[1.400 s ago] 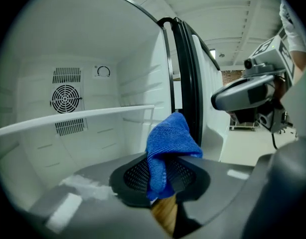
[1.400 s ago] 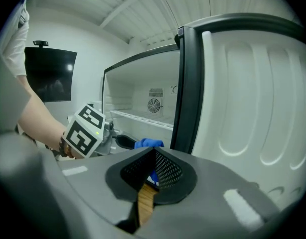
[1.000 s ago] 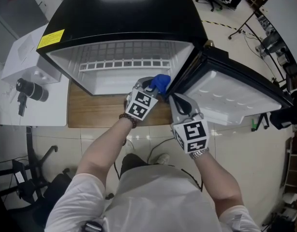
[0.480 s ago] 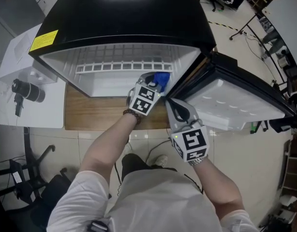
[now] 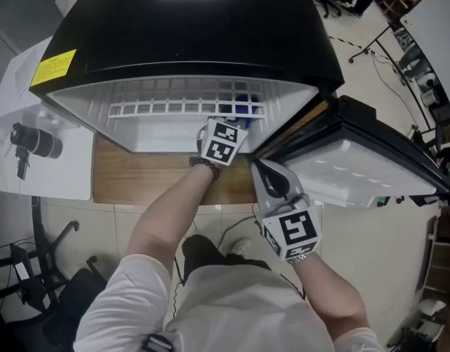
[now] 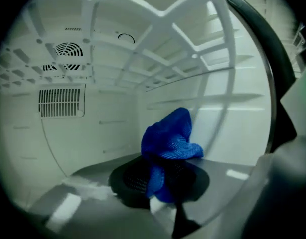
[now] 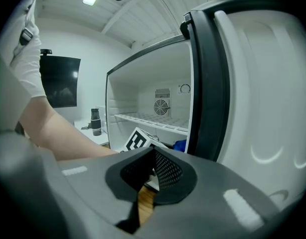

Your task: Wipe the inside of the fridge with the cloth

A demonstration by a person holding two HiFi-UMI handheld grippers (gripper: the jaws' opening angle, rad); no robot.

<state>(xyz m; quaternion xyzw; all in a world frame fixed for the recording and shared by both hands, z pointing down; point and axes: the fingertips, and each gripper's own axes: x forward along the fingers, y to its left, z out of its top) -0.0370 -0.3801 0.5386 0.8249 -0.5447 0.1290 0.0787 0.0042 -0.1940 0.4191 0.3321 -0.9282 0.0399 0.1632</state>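
Gripping blue cloth (image 6: 170, 138) with left gripper (image 6: 160, 177) inside fridge (image 5: 188, 42), holding right gripper (image 7: 147, 176) clenched empty near open door (image 5: 357, 160)

Head view steeply down on fridge (image 5: 188, 35); both gripper views close, toward its interior.

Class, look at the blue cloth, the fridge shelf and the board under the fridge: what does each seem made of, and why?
Blue cloth: soft textile, perhaps microfibre; ribbed weave, limp folds. Fridge shelf: white grid, likely moulded plastic; thick flat bars, matte. Board: wood or wood-look laminate; brown, streaked grain.
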